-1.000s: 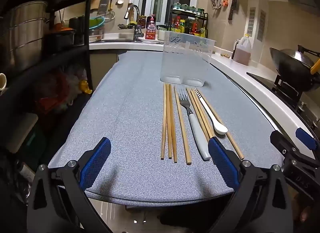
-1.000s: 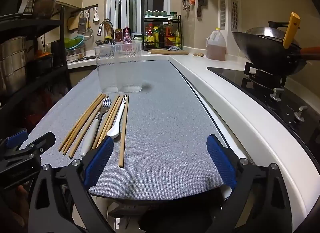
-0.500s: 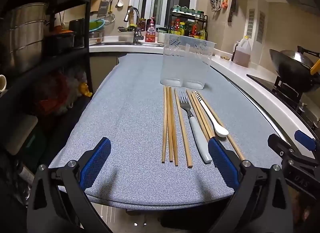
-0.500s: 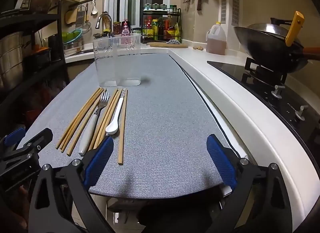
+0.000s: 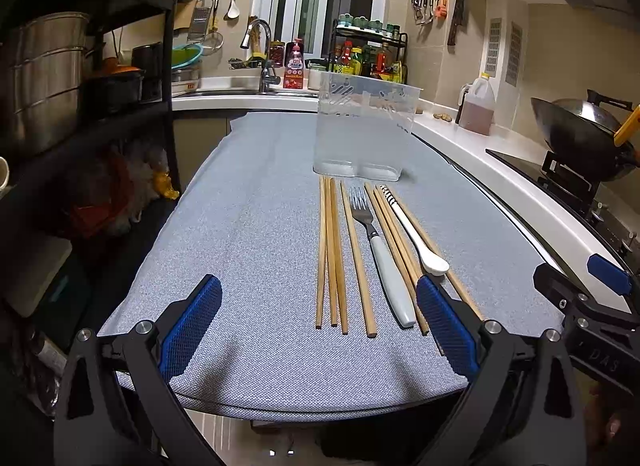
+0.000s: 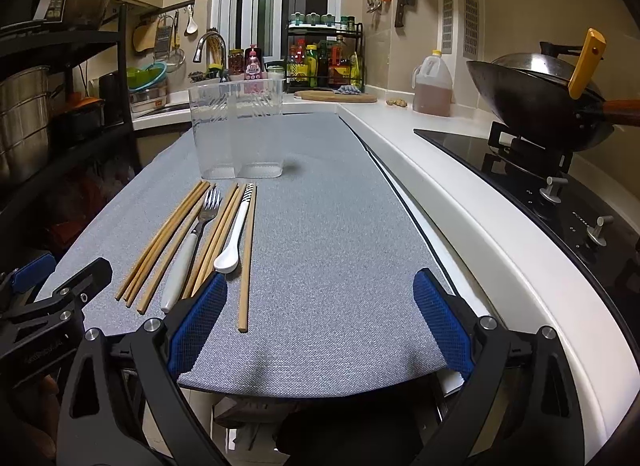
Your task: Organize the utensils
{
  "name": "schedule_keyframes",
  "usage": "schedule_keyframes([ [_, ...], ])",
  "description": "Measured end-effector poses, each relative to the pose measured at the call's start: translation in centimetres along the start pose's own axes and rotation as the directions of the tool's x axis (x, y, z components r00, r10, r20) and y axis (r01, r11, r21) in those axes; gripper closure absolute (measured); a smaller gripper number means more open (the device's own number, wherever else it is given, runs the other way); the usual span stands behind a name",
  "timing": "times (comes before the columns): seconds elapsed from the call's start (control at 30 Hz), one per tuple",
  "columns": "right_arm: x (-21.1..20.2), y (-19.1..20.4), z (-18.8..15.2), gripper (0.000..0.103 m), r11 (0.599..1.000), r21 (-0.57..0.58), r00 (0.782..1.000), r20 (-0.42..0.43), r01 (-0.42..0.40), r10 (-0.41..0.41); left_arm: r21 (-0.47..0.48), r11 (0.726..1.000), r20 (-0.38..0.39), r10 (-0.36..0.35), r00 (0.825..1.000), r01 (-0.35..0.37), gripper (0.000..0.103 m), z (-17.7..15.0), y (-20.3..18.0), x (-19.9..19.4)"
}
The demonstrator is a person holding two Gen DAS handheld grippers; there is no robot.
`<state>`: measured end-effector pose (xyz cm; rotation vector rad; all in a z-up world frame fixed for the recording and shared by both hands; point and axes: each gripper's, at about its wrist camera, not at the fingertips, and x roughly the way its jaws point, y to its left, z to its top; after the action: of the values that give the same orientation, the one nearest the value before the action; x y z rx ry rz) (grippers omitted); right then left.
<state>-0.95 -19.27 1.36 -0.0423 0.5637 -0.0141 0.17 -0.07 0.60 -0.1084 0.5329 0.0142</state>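
Both claws, left (image 5: 318, 330) and right (image 6: 320, 320), released, empty, nudged slightly nearer since a second ago. Chopsticks (image 5: 330, 254), fork (image 5: 380, 250), spoon (image 5: 416, 236) ahead, untouched; holder (image 5: 364, 125) beyond, empty. Sorting not started.

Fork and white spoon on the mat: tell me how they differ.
The fork has metal tines and a pale handle; the spoon is white with a striped handle end. The fork's head points toward the clear container, the spoon's bowl away. Both lie flat among chopsticks.

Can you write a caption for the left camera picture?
Open left gripper faces chopsticks, fork and spoon before an empty holder.
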Motion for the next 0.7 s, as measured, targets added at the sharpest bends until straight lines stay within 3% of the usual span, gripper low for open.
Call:
schedule_keyframes([
  [0.7,-0.19,-0.29,0.13,0.011,1.0,-0.003,1.0,0.009,0.006,-0.006,0.006,1.0,0.004,-0.013,1.0,0.013,0.009,0.02,-0.29,-0.16],
])
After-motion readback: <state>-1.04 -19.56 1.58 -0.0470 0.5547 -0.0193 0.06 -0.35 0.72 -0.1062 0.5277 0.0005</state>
